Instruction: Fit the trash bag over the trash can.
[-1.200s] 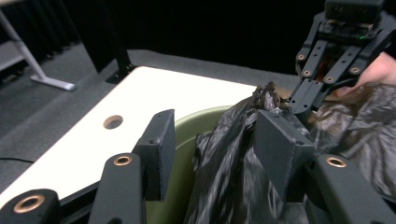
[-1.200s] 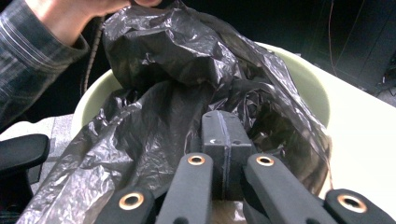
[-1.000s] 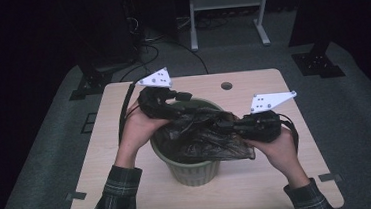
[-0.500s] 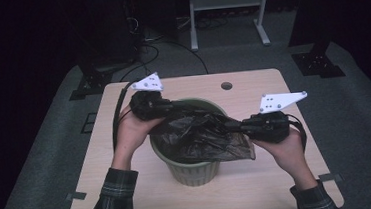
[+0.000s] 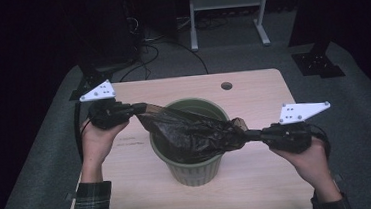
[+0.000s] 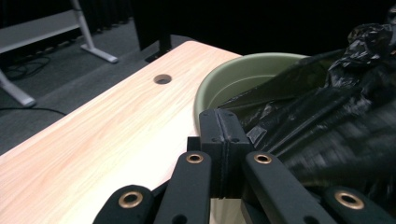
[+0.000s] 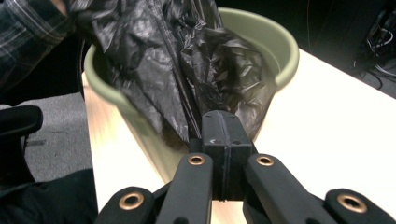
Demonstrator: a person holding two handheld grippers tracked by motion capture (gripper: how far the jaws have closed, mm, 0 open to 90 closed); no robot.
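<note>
2 tongs grip the same black plastic bag (image 5: 191, 134), one at each end. The left tongs (image 5: 141, 108) are clenched on the bag's left edge, just past the rim of the green bin (image 5: 193, 166); their jaws have just been closing, and in the left gripper view the pads (image 6: 224, 140) meet with the crinkled film bunching out beside them to the right. The right tongs (image 5: 248, 135) are clenched on the opposite edge, out past the bin's right rim; in the right gripper view the pads (image 7: 224, 140) are pressed together, and the film seems to be pinched between them, though the exact seam is dark and hard to read.

Between the 2 grips the bag is pulled out sideways across the mouth of the bin, its middle sagging into the opening while both held ends ride above the rim. The bin stands upright near the middle of the worktop (image 5: 252, 91), a pale wooden surface with 1 small round hole (image 5: 226, 86) near its far edge.

The person's left hand (image 5: 96, 141) holds its tool to the left of the bin, the right hand (image 5: 305, 157) holds its tool well out to the right, and a plaid sleeve (image 5: 91, 207) shows at the lower left. A white 3-cornered plate tops each tool.
</note>
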